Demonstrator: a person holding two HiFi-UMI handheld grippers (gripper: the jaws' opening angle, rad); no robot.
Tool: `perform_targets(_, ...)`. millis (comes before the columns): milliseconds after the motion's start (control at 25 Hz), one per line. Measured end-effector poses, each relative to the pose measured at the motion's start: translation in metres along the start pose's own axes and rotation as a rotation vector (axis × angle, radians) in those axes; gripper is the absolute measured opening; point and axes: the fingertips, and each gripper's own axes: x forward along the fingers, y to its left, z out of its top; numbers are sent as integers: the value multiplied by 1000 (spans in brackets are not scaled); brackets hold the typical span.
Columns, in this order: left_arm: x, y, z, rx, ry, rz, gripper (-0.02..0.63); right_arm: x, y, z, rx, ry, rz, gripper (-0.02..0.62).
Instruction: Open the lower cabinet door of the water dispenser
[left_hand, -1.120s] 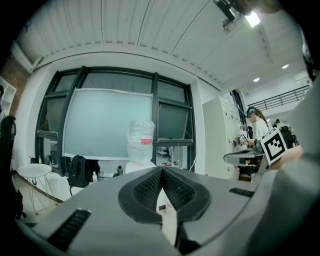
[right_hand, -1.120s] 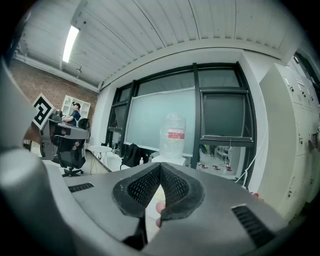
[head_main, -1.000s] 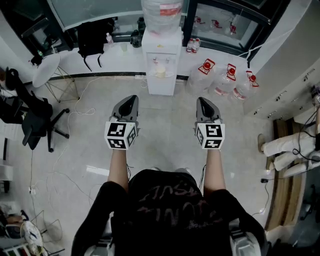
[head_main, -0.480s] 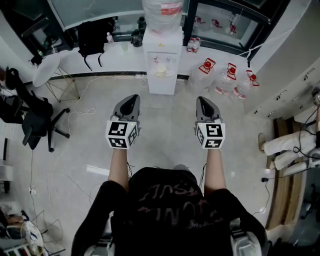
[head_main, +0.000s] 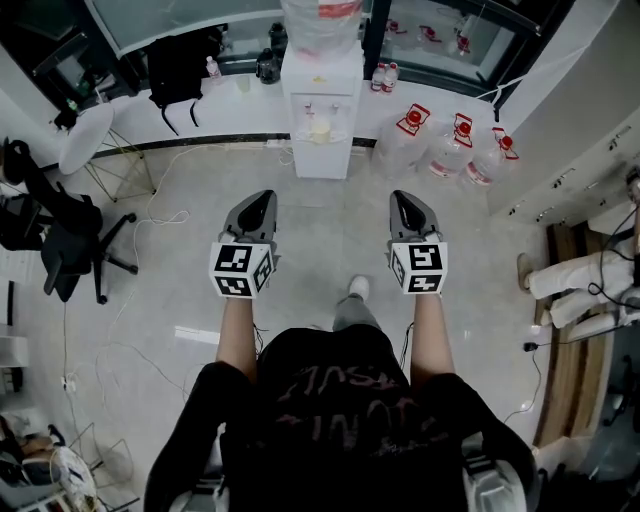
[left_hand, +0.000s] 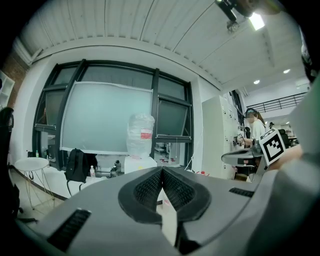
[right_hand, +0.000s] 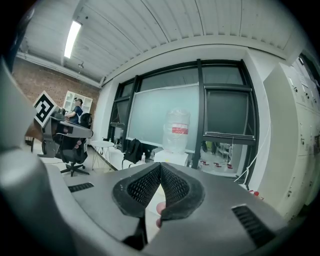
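Approach stage; lower cabinet door not yet reached.
The water dispenser (head_main: 322, 95) stands against the far window wall, its lower cabinet door (head_main: 322, 160) at floor level, apparently closed, facing the person; spare water bottles (head_main: 450, 150) stand near it; the left gripper (head_main: 262, 197) and right gripper (head_main: 403, 198) are held about level, well apart from the dispenser, jaws of both pressed together on nothing; next move, as judged: close the distance, lower one gripper to the door's edge, part its jaws.
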Motion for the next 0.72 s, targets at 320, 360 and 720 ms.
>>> perform_targets(320, 39, 14, -10, -8, 19, -6, 9, 40, -13, -12, 17, 19, 3, 12)
perform_targets(360, 47, 17, -11, -9, 24, -4, 9, 49, -15, -14, 20, 22, 6, 12)
perform_targets(720, 147, 59, -22, -7, 94, -4, 9, 153, -57, -35, 70, 72, 18, 12)
